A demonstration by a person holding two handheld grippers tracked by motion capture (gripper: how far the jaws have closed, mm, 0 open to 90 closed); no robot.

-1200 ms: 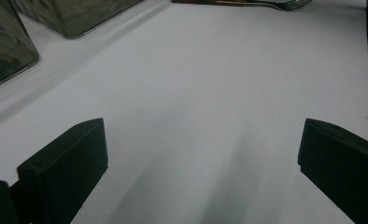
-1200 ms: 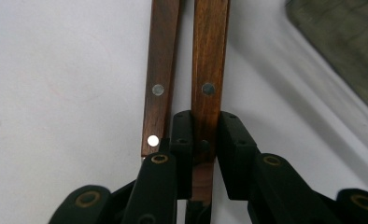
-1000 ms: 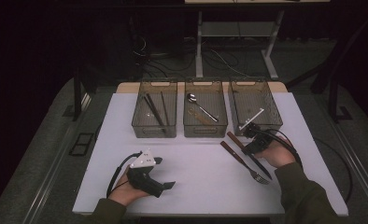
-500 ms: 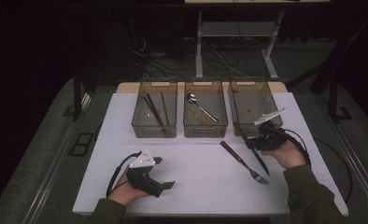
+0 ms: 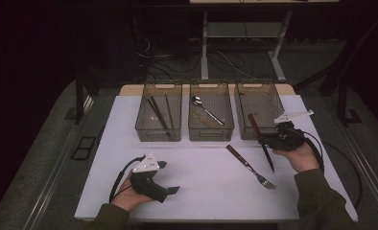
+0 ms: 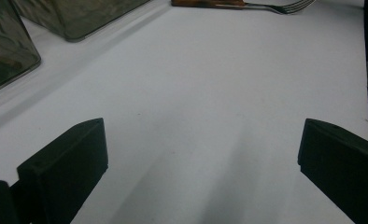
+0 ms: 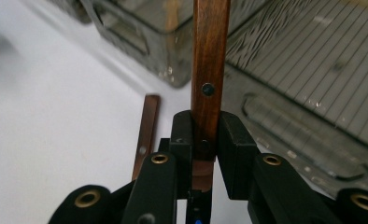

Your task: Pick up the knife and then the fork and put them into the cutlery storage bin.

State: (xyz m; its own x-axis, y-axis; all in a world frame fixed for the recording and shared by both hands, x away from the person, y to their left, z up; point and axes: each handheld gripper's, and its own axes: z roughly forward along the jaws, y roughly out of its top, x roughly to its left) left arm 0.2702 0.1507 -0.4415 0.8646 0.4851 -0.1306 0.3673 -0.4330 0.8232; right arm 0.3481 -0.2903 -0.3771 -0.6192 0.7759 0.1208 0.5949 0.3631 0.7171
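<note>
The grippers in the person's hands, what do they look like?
Both are black. The left gripper and the right gripper each carry a pale three-cornered plate on top and trail a black cable. Their jaws are chunky black blocks, and the right gripper view shows brass-coloured rivets on the links behind them. The person wears dark olive sleeves.

3 bins in row at back of table (image 5: 129,191): left bin (image 5: 159,117) w/ sticks, middle bin (image 5: 210,114) w/ spoon (image 5: 205,108), right bin (image 5: 260,110). Fork (image 5: 251,166) on table in front, btwn middle & right bins. Knife (image 5: 260,140) just right of fork, handle end over right bin's front edge.
</note>
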